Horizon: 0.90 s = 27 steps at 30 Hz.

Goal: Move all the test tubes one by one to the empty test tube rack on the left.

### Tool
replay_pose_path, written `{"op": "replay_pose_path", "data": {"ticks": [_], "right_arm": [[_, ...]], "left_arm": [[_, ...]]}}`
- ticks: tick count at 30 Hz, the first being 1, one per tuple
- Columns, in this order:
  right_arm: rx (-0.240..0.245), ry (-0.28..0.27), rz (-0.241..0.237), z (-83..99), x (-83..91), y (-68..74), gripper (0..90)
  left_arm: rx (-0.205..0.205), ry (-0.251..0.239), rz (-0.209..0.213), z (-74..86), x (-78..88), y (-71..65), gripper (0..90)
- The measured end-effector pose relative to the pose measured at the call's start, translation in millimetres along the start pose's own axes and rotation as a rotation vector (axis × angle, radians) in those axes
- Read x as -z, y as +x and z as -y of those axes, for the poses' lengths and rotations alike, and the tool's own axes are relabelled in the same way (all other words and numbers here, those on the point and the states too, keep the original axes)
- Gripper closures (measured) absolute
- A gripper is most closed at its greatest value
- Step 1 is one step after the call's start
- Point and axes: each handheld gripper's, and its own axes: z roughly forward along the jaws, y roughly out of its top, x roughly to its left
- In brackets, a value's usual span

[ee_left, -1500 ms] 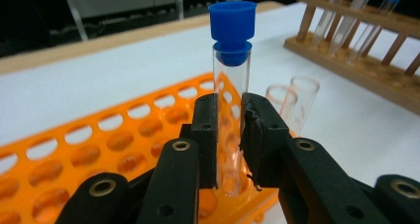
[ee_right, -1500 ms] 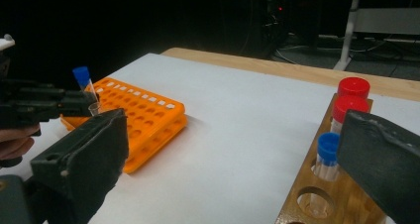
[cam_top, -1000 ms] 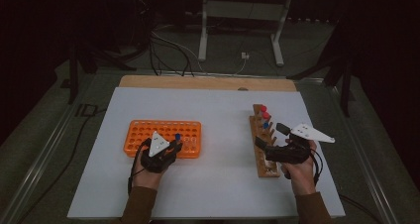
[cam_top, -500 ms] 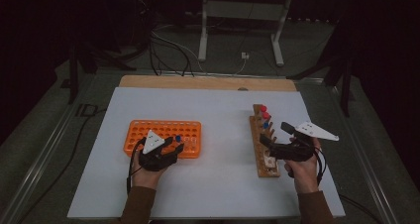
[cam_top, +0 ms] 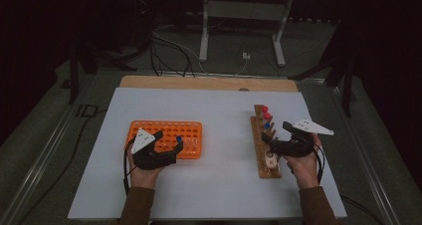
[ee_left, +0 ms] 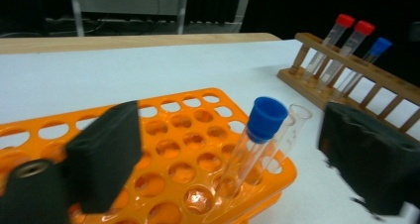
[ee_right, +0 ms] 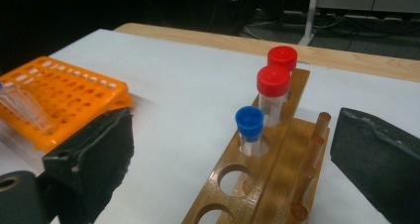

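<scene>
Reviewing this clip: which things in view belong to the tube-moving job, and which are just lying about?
Part of the job: orange rack; blue-capped tube standing in it; wooden rack with its red- and blue-capped tubes; left gripper, jaws just opened; right gripper.

Lying about: metal stand; floor cables.

I was looking at a laboratory-like recording room. On the white counter (cam_top: 214, 110) stood an orange tube rack (cam_top: 169, 135) and a wooden rack (cam_top: 263, 158) with capped test tubes (ee_right: 271, 92). Around the counter the room was dark, with loose cables (cam_top: 164, 51) on the floor and the metal legs of a stand (cam_top: 241, 28) behind.
</scene>
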Motion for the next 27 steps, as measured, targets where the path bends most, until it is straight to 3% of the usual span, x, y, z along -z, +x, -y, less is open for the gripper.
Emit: {"op": "replay_pose_path", "data": {"ticks": [5, 8, 13, 17, 27], "right_arm": [[0.021, 0.018, 0.015, 1.0, -9.8, -2.0, 10.1], [0.043, 0.024, 0.021, 1.4, -14.1, -2.9, 17.4], [0.094, 0.043, 0.040, 2.7, -20.7, -2.3, 39.8], [0.127, 0.070, 0.061, 3.7, -27.4, -2.3, 52.5], [0.096, 0.095, 0.066, 5.8, -39.0, -7.4, 69.2]], "left_arm": [[0.008, -0.012, 0.019, -2.7, 1.7, -1.5, 7.4], [-0.006, -0.002, 0.022, -4.9, 1.1, -4.0, 0.3], [-0.036, -0.016, 0.017, -9.3, 3.0, -10.3, 0.3], [-0.036, -0.021, 0.012, -10.1, 3.6, -11.3, 0.3], [-0.016, -0.017, 0.003, -10.1, 3.3, -9.9, 0.3]]}}
